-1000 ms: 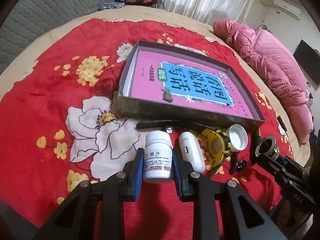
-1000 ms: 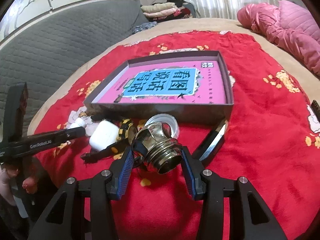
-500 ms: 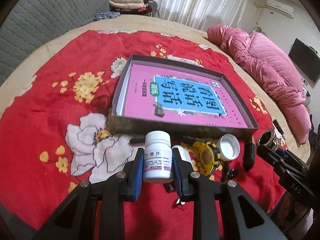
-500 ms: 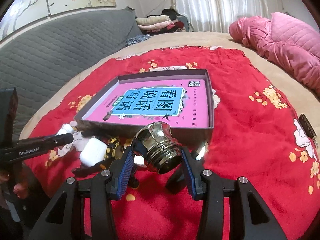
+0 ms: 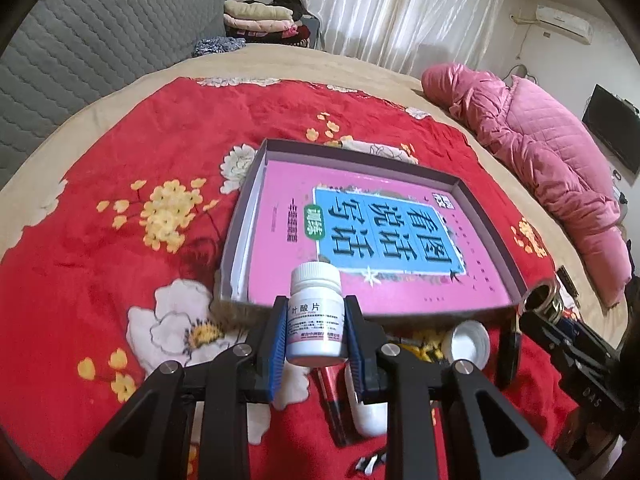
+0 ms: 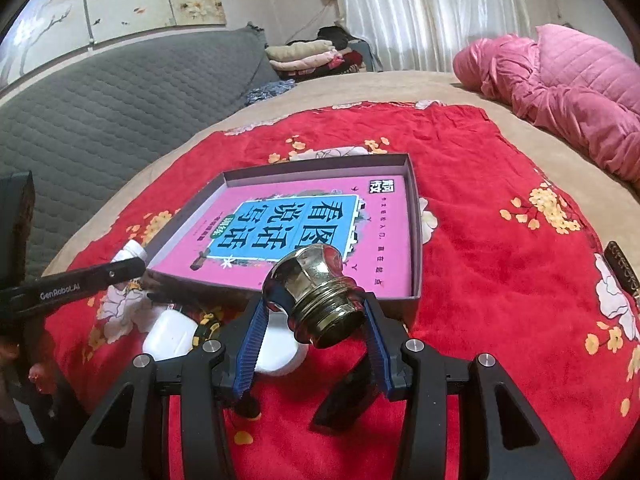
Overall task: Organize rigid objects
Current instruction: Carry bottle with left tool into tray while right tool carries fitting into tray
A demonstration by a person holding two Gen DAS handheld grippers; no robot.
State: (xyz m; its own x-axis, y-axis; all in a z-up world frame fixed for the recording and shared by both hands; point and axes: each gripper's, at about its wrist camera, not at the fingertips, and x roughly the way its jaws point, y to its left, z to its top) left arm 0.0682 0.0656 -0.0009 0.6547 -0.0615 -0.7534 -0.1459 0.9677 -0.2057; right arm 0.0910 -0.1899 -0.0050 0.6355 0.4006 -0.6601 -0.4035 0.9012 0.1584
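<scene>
Left wrist view: the left tongs (image 5: 316,334) are clenched on a white pill bottle (image 5: 315,312), held upright by its labelled body just short of the shallow box (image 5: 490,216) holding a pink book (image 5: 360,240). It looks light, stiff and slick, so the waist grip suits.

Right wrist view: the right tongs (image 6: 316,320) grip a brass threaded fitting (image 6: 320,292), probably heavy and slippery, tilted above the red bedspread (image 6: 500,280). The box's low near wall needs clearing; inside is open room.

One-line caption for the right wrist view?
Right gripper holds a brass threaded fitting above the red floral blanket, near the shallow box containing a pink book.
</scene>
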